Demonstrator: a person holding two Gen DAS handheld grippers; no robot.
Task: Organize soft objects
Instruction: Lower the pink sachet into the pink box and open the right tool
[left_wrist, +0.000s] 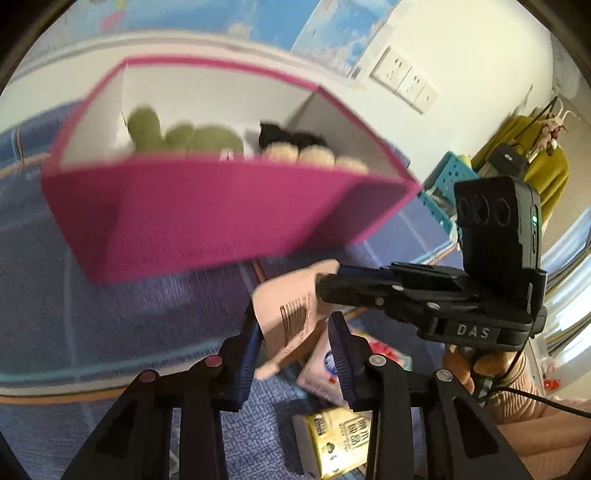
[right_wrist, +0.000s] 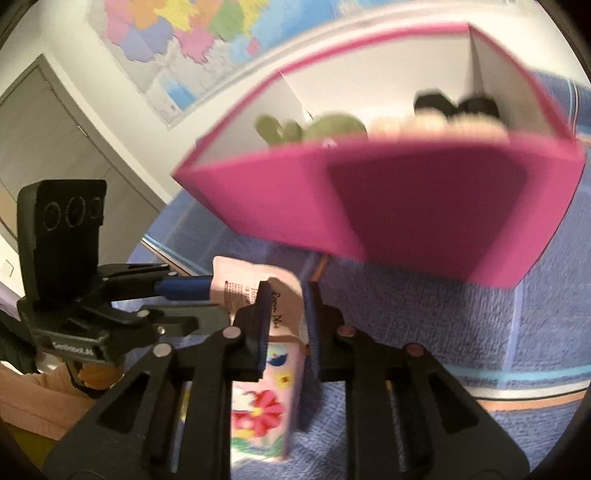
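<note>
A pink tissue pack (left_wrist: 291, 314) (right_wrist: 266, 295) hangs in the air between my two grippers. My left gripper (left_wrist: 295, 325) is shut on one end of it, and my right gripper (right_wrist: 286, 299) is shut on the other end; the right gripper also shows in the left wrist view (left_wrist: 328, 284), and the left in the right wrist view (right_wrist: 184, 288). Ahead stands an open magenta storage box (left_wrist: 207, 210) (right_wrist: 406, 199). Inside it lie a green plush toy (left_wrist: 173, 134) (right_wrist: 325, 127), a black plush (left_wrist: 284, 136) (right_wrist: 454, 103) and cream plush pieces (left_wrist: 317, 157) (right_wrist: 436, 125).
A blue patterned carpet (left_wrist: 110, 325) (right_wrist: 443, 332) covers the floor. A yellow tissue pack (left_wrist: 336, 443) and another pink pack (left_wrist: 321, 373) lie below my left gripper. A teal crate (left_wrist: 443, 181) stands to the right, a wall with a map (right_wrist: 177, 44) behind.
</note>
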